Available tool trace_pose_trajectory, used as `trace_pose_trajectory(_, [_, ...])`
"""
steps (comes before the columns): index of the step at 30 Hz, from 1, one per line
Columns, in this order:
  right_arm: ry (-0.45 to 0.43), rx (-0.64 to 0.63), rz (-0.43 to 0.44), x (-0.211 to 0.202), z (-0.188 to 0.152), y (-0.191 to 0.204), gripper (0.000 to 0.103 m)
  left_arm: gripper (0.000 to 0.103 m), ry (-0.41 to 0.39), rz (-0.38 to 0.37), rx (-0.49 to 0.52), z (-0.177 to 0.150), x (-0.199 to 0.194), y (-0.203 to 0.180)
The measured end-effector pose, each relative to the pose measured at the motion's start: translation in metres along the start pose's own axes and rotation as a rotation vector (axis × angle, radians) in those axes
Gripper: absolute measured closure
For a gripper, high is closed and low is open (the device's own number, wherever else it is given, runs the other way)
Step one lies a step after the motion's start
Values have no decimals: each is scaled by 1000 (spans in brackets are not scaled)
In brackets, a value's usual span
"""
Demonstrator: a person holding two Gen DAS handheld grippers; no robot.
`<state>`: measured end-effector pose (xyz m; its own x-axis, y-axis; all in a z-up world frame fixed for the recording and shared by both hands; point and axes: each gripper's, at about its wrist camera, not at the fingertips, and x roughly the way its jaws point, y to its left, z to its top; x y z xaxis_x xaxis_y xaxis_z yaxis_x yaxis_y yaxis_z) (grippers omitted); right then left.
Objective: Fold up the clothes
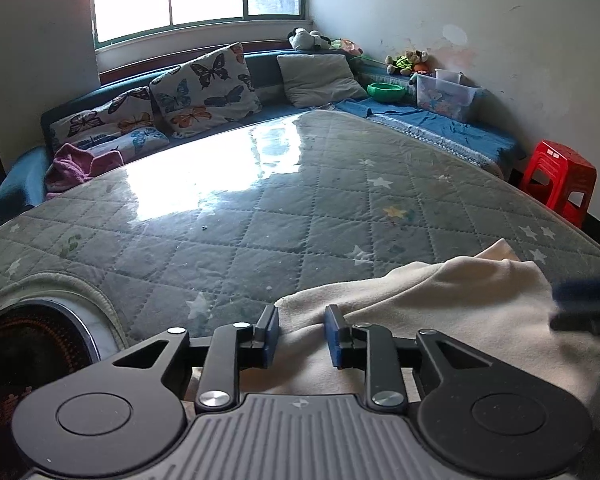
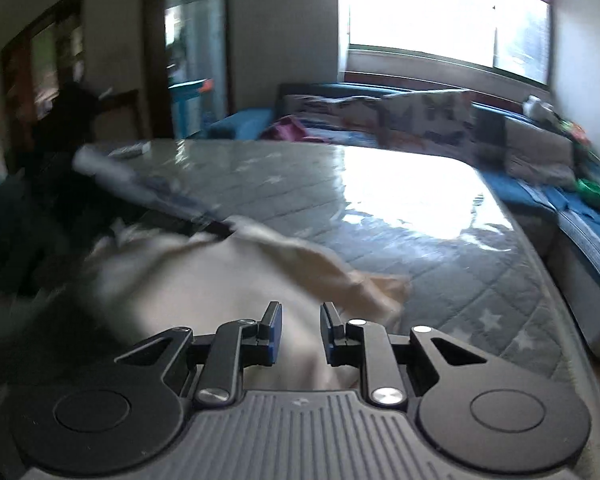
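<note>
A cream garment (image 1: 440, 308) lies bunched at the near right edge of the grey quilted mattress (image 1: 260, 208). My left gripper (image 1: 302, 330) is open, its blue-padded jaws straddling the garment's near left edge with cloth between and below them. The right gripper's blurred blue fingers (image 1: 584, 300) show at the far right over the garment. In the blurred right wrist view my right gripper (image 2: 300, 332) is open just above the same cream garment (image 2: 204, 276), which is spread across the mattress corner (image 2: 480, 280). The left gripper (image 2: 148, 196) appears there as a blurred streak at the garment's far edge.
Butterfly pillows (image 1: 204, 92), a grey cushion (image 1: 320, 76) and a pink cloth (image 1: 76, 164) line the bench by the window. A clear toy bin (image 1: 444, 96) and green bowl (image 1: 386, 92) sit at right. A red stool (image 1: 556, 180) stands beside the mattress. A dark round object (image 1: 32, 344) is at near left.
</note>
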<state>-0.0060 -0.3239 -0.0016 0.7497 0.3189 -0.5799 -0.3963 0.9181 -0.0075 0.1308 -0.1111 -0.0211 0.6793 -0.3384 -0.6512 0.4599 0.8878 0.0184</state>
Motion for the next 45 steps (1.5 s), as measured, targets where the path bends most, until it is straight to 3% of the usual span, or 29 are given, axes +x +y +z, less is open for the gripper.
trace_pose_trajectory(4, [6,-92,-35,-3,-18,9,84,68,3,2,-15,-1,1,3])
trace_pose_trajectory(9, [-21,-60,-68,-15,-15,7,83,67,4,2,-32,-1,0,5])
trace_pose_trajectory(14, [-85,-119,3,-23,-7,30,83,67,-2,14,-35,-2,-1,2])
trace_pose_trajectory(19, [-17,-151,30,-2,-16,43,83,67,-19,15,-72,-3,-11,5])
trace_pose_trajectory(25, [-58,-166,52,-12,0,48,83,69,-101,4,-88,-9,-59,3])
trace_pose_trajectory(30, [-81,-187,108,-1,9,68,83,69,-119,-14,-38,-35,-95,-15])
trace_pose_trajectory(39, [-6,-190,142,22,-3,77,83,74,-63,1,-77,-78,-98,-14])
trace_pose_trajectory(45, [14,-231,172,18,13,80,83,73,-87,-11,-113,-77,-108,-7])
